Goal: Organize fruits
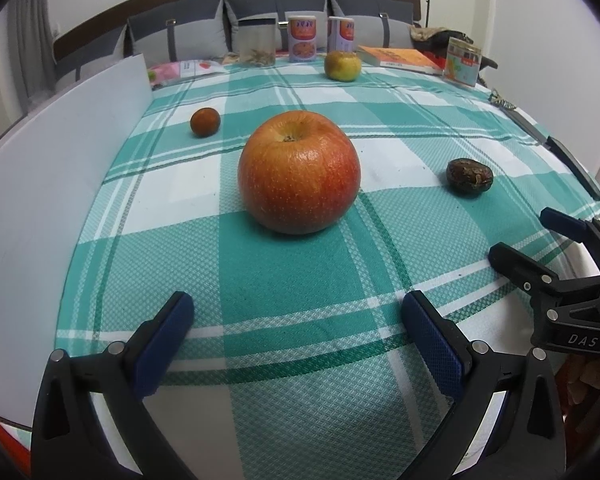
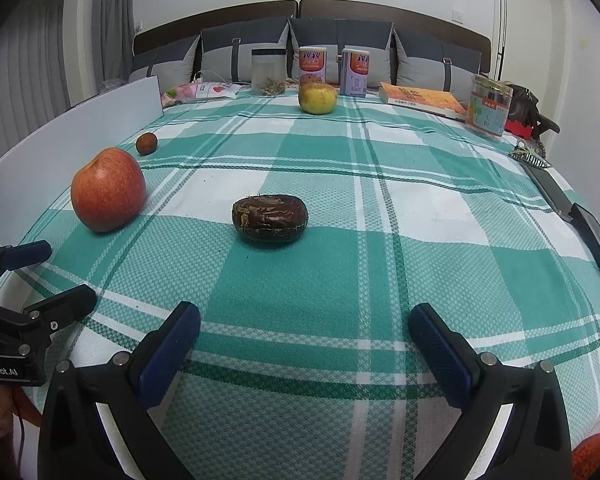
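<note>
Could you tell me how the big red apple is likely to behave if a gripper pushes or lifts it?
The apple is round, so a push would probably roll it. Its skin looks smooth, perhaps slippery. It looks firm.

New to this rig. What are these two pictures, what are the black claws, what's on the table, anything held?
No robot: a person holds a two-finger gripper in each hand, each with a fisheye camera looking along its fingers. One picture is from the left gripper, the other from the right gripper. Both are open and hold nothing. On the checked tablecloth lie a red apple, a dark wrinkled fruit, a small orange fruit and a yellow-green fruit. Jars and a book stand behind.
</note>
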{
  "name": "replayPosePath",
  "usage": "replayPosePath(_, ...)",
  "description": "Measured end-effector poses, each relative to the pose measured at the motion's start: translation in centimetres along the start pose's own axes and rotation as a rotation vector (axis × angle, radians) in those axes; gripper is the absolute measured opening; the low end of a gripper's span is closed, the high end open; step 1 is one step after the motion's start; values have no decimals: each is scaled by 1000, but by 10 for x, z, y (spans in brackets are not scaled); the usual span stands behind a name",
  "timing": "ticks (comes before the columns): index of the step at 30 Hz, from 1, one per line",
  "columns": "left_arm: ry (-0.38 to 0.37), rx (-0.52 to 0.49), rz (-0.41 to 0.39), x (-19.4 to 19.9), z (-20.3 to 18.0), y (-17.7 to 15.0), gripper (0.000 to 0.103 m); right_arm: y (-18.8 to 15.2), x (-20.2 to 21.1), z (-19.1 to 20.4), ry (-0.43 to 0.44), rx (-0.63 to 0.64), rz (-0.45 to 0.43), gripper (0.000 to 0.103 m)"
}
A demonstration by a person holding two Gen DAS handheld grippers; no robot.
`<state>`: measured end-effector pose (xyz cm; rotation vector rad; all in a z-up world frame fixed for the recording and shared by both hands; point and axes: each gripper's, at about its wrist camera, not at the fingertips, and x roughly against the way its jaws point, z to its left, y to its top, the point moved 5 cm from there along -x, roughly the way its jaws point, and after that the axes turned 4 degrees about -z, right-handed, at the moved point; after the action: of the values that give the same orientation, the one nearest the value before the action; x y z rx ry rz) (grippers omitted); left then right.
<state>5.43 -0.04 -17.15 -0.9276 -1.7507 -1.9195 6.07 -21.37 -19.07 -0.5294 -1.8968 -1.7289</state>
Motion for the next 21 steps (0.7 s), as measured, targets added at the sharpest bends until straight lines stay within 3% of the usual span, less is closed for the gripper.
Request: replayPosePath(21, 9, -4, 9, 0, 0, 0, 102, -1, 0, 0, -17, -4, -4, 103)
